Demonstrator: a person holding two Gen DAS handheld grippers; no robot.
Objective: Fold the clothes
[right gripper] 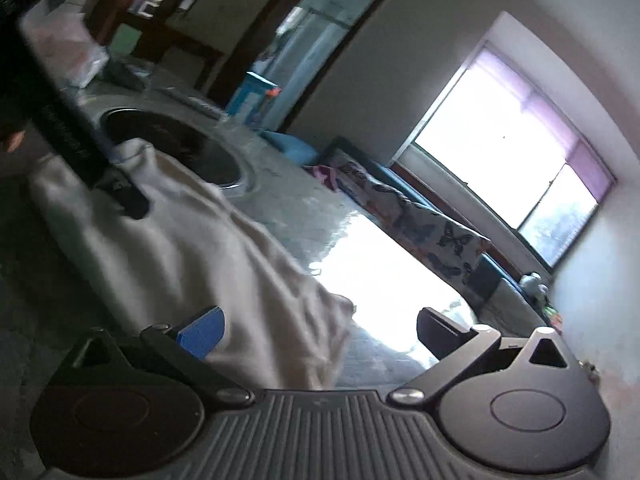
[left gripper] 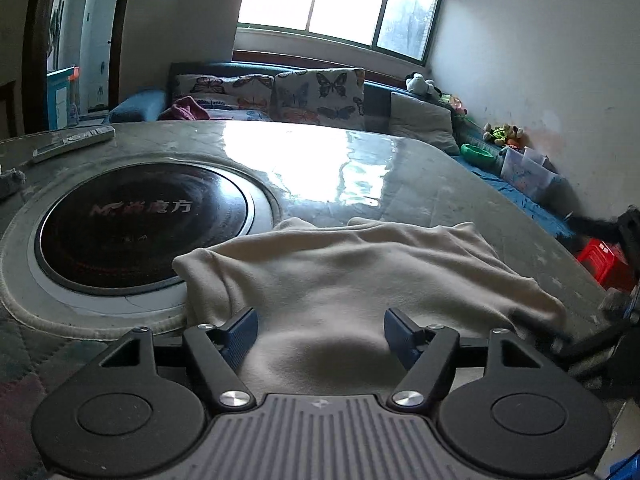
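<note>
A cream cloth point(left gripper: 340, 272) lies crumpled on the grey table point(left gripper: 380, 184), its left corner lapping the rim of a round black hob point(left gripper: 140, 220). My left gripper point(left gripper: 322, 332) stands open over the cloth's near edge, and a hump of fabric rises between its blue pads point(left gripper: 240, 332). In the right wrist view the same cloth point(right gripper: 192, 240) stretches away to the left. My right gripper point(right gripper: 320, 332) is wide open at the cloth's near corner, with its blue pad point(right gripper: 204, 332) beside the fabric. A dark, blurred part of the left gripper point(right gripper: 120, 196) rests on the cloth's far end.
A remote control point(left gripper: 76, 142) lies at the table's far left. A sofa with butterfly cushions point(left gripper: 280, 92) stands behind the table under a bright window. A red stool point(left gripper: 604, 260) sits on the floor past the table's right edge.
</note>
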